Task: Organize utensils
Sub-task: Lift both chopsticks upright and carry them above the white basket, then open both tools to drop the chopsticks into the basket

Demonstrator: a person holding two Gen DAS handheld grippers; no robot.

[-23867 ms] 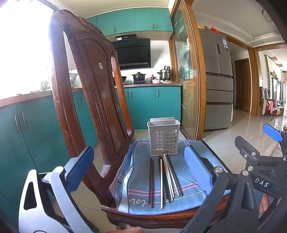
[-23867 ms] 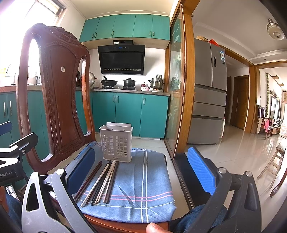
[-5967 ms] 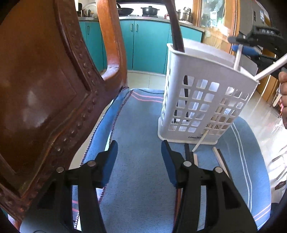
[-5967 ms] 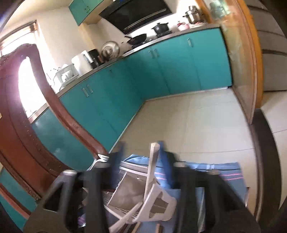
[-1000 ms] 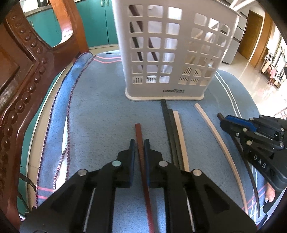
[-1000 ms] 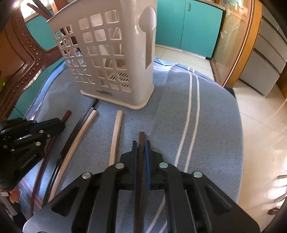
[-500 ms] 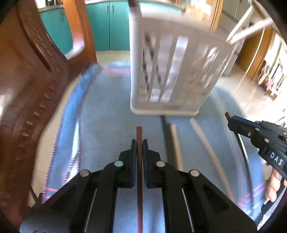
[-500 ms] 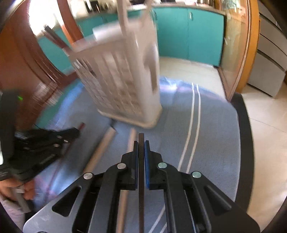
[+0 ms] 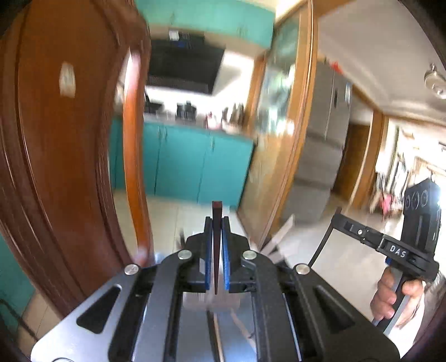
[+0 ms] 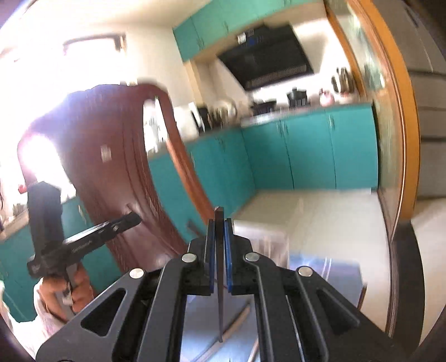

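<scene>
A carved dark wooden chair back (image 9: 58,144) fills the left of the left wrist view, blurred by motion. Behind it runs a row of teal base cabinets (image 9: 195,164) under a countertop carrying pots (image 10: 298,98) and small kitchenware, too blurred to identify. A black range hood (image 10: 267,65) hangs beneath teal wall cabinets (image 10: 223,26). A glass sliding door in an orange wooden frame (image 9: 309,117) stands to the right of the kitchen, with a grey refrigerator (image 9: 326,139) just beyond it. Pale floor tiles (image 10: 315,211) reflect bright light. A blue striped cloth (image 10: 323,267) shows low in the right wrist view.
</scene>
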